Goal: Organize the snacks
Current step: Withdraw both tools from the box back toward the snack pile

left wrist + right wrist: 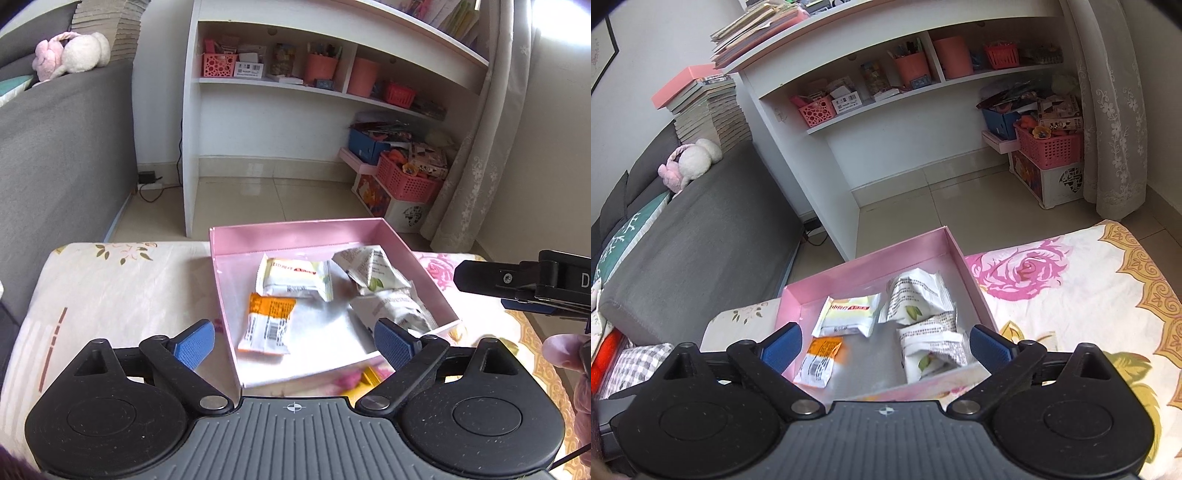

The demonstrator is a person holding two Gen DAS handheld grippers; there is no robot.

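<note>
Holding four crinkled foil packets [295, 278], a rectangular pink box [295, 236].

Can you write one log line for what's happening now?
left tongs: open, empty | right tongs: open, empty | pink box: four snack packets inside

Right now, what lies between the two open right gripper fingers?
In the right wrist view, the pink box with four snack packets; nothing is gripped by the right gripper.

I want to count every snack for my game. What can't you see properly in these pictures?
- Pink box, right wrist view: its near wall sits behind the gripper body.
- Yellow thing beside the box, left wrist view: mostly hidden by the gripper's linkage, unidentifiable.
- Orange packet: print blurred, unreadable.
- White packets: text too small.
</note>
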